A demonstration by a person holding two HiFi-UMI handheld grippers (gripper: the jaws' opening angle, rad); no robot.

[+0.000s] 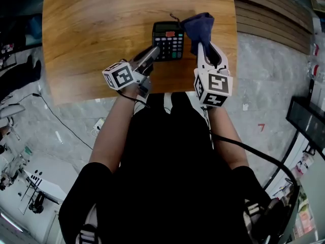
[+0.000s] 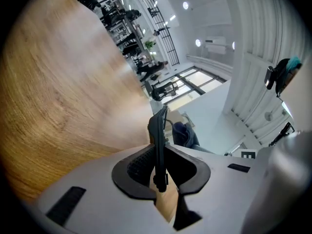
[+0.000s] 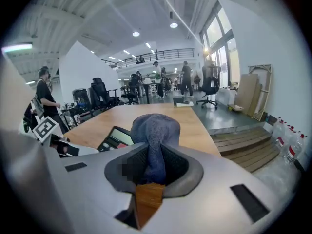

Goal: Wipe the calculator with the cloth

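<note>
A black calculator (image 1: pixel 168 39) lies on the wooden table (image 1: pixel 91 29) near its front edge. My left gripper (image 1: pixel 152 51) is shut on the calculator's near left edge. In the left gripper view the calculator (image 2: pixel 158 140) stands edge-on, thin and dark, between the jaws of the left gripper (image 2: pixel 158 165). My right gripper (image 1: pixel 203 47) is shut on a dark blue cloth (image 1: pixel 199 28), bunched up and lifted just right of the calculator. The right gripper view has the cloth (image 3: pixel 155 133) pinched in the right gripper (image 3: pixel 151 167), with the calculator (image 3: pixel 116 139) below left.
The table's front edge runs just ahead of my hands. Wooden steps (image 1: pixel 269 14) lie beyond the table's right side. Cables (image 1: pixel 56 116) trail on the grey floor at left. Far off, people and office chairs (image 3: pixel 209 89) stand past the table.
</note>
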